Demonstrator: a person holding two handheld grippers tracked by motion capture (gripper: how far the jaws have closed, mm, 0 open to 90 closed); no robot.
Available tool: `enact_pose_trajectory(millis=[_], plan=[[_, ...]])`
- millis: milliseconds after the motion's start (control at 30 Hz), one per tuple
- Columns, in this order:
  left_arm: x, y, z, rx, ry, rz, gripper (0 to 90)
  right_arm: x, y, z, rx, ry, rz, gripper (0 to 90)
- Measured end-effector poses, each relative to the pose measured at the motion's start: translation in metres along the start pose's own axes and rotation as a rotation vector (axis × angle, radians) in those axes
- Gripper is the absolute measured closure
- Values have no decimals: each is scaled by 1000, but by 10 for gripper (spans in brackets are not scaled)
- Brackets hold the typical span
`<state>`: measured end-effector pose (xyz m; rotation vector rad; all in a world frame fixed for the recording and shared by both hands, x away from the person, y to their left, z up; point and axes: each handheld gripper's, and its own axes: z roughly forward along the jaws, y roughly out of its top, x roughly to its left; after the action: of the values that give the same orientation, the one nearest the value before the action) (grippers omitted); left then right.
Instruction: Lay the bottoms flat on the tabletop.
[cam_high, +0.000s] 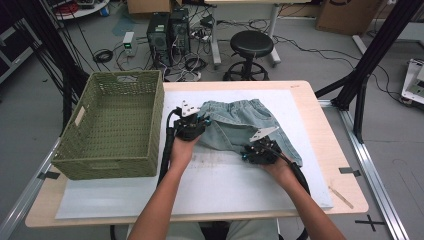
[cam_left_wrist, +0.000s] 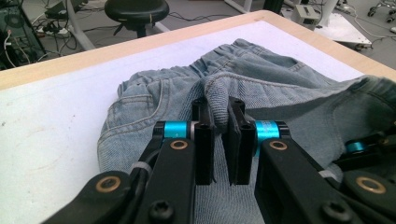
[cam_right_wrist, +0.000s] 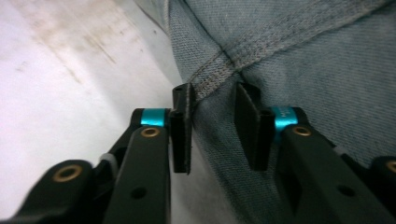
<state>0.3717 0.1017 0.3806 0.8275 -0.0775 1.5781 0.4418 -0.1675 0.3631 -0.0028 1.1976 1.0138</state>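
On the white-covered table (cam_high: 150, 195), beside the green woven basket (cam_high: 116, 127), the left claw (cam_left_wrist: 219, 116) pinches a fold of the light blue denim shorts (cam_high: 245, 125), while the spread right claw (cam_right_wrist: 215, 100) should straddle the hem seam squarely before pressing together.

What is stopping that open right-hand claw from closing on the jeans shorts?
Nothing visible. The right gripper already has its jaws astride the seamed edge of the denim shorts, with bare white mat beside it. The left gripper is shut on a fold of them.
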Motion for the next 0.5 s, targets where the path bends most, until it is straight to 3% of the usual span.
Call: enact_pose_trajectory(millis=[100,133,167,300,367,400,467,500], plan=[[0,0,-1,-5,-2,-8,828,2,1,0,-3,-26,-31,825],[0,0,-1,-5,-2,-8,828,2,1,0,-3,-26,-31,825],[0,0,-1,-4,-2,-7,828,4,1,-2,2,-30,-64,883],[-1,-1,-6,-4,-17,2,824,3,0,-17,-9,30,-49,888],[-1,-2,-8,-6,-19,3,823,-2,-1,-28,0,144,-16,887],[-1,-3,-8,-6,-20,3,822,-4,-2,-33,-6,171,-26,886],[-1,-4,-8,-5,-21,3,822,-7,-3,-37,-5,174,-12,886],[-2,-6,-8,-6,-21,0,822,-14,-3,-42,-31,134,-2,886]])
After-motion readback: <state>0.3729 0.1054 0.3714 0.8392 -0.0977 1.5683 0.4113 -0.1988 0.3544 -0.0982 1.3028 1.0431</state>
